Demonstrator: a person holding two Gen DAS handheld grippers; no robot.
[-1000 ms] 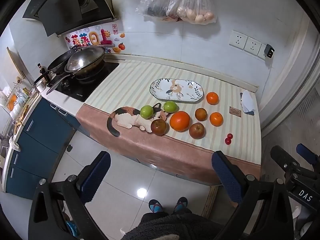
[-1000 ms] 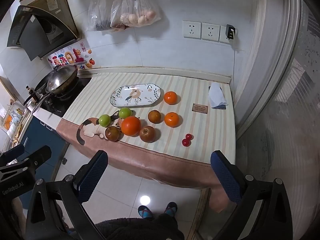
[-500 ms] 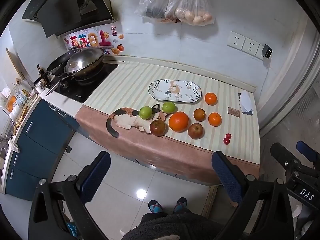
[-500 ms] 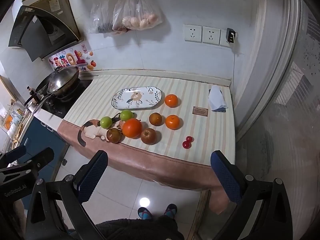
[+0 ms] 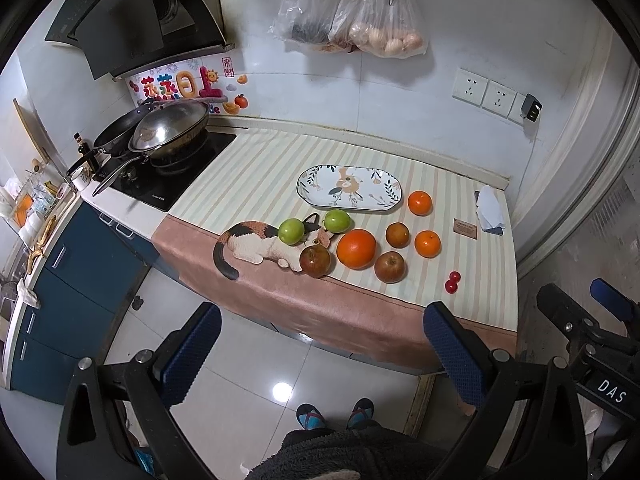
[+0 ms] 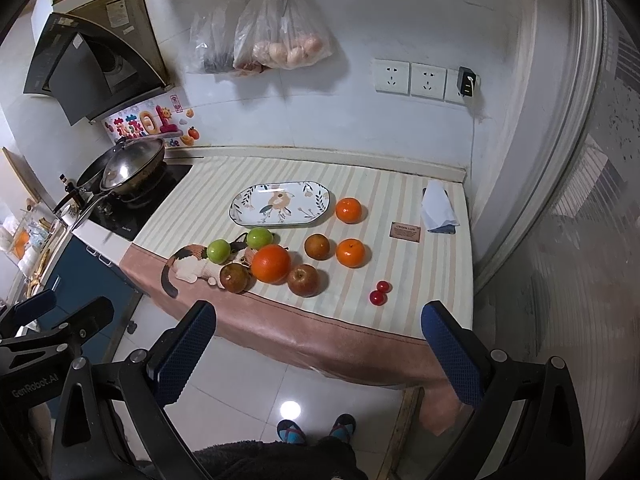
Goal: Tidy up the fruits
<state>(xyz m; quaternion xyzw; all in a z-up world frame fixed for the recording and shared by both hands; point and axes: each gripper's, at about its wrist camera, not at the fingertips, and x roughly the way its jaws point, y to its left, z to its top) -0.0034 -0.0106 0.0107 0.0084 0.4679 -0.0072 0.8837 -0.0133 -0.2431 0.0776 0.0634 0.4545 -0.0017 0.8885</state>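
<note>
An empty oval floral plate (image 5: 349,189) (image 6: 280,203) lies on the striped counter. In front of it lie two green apples (image 5: 292,231) (image 6: 219,250), a large orange (image 5: 356,249) (image 6: 271,263), several brown-red apples (image 5: 315,262) (image 6: 304,279), two small oranges (image 5: 419,203) (image 6: 350,253) and two cherry tomatoes (image 5: 452,281) (image 6: 379,293). My left gripper (image 5: 320,352) and right gripper (image 6: 318,346) are both open and empty, held above the floor well short of the counter.
A wok (image 5: 168,130) sits on the hob at the left. A folded cloth (image 6: 438,208) and a small card (image 6: 406,232) lie at the counter's right. Bags (image 6: 280,36) hang on the wall. My feet (image 5: 334,416) stand on the tiled floor.
Both views have shifted slightly; the counter sits a little lower and nearer in the right wrist view. No fruit has moved and both grippers stay open.
</note>
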